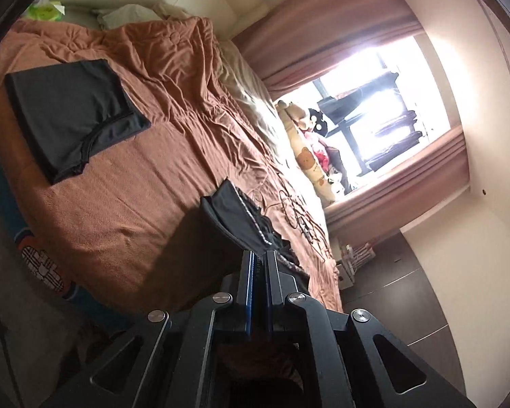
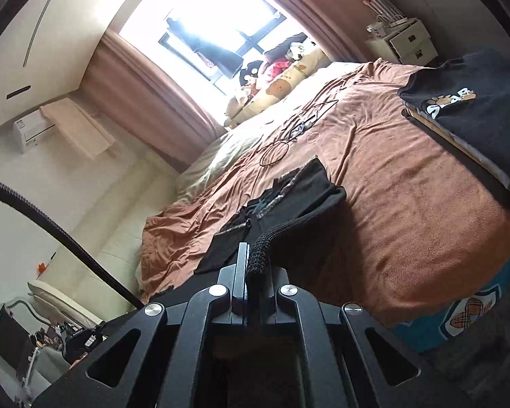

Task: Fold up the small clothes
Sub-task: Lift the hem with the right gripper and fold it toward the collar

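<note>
Left wrist view: two dark garments (image 1: 74,115) (image 1: 241,217) on one bed (image 1: 173,156).

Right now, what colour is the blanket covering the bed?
Rusty orange-brown, plain and wrinkled blanket; the left wrist view shows it best.

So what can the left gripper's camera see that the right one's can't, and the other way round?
Only the left wrist view shows the folded dark garment lying flat near the bed's far corner.

Only the right wrist view shows the stack of folded clothes topped by a black shirt with a paw print, plus the air conditioner on the wall.

Both show the brown bedspread, the bright window, the plush toys by it, and the small black garment that the left gripper and right gripper pinch.
</note>
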`<control>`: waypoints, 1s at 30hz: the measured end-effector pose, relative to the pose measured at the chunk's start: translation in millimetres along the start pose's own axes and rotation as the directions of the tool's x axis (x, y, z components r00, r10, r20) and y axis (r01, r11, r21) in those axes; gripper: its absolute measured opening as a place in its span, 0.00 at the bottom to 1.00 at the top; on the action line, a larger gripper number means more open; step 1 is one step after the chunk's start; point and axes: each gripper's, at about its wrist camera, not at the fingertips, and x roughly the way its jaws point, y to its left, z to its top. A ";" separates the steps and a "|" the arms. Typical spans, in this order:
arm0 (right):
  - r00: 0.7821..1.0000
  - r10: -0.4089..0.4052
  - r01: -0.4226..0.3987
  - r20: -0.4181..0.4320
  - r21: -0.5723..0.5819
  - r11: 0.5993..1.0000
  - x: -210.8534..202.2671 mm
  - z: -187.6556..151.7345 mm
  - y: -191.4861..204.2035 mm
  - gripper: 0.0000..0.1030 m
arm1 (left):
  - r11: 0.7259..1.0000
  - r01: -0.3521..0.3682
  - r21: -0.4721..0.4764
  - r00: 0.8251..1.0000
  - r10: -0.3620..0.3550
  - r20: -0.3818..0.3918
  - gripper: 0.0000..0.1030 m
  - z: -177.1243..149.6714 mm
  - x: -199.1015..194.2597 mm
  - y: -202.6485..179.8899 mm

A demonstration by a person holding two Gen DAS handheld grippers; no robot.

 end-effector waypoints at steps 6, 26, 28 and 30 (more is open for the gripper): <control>0.999 0.048 -0.048 0.025 -0.019 0.999 -20.9 -3.8 9.6 0.00 | 0.999 0.051 -0.005 0.998 -0.050 0.032 0.05 -1.7 -34.0 -3.8; 0.998 0.057 -0.057 0.027 0.002 0.998 -5.6 -4.3 -4.7 0.00 | 0.996 0.078 -0.048 0.996 -0.076 0.038 0.05 -4.1 -41.4 10.3; 0.998 0.053 -0.054 0.026 0.003 0.999 1.9 2.7 -6.0 0.00 | 0.997 0.069 -0.042 0.997 -0.068 0.032 0.05 1.0 -32.4 3.2; 0.999 0.044 -0.044 0.027 0.003 0.999 11.8 11.3 -6.5 0.00 | 0.998 0.061 -0.029 0.998 -0.060 0.028 0.05 7.2 -22.4 -6.1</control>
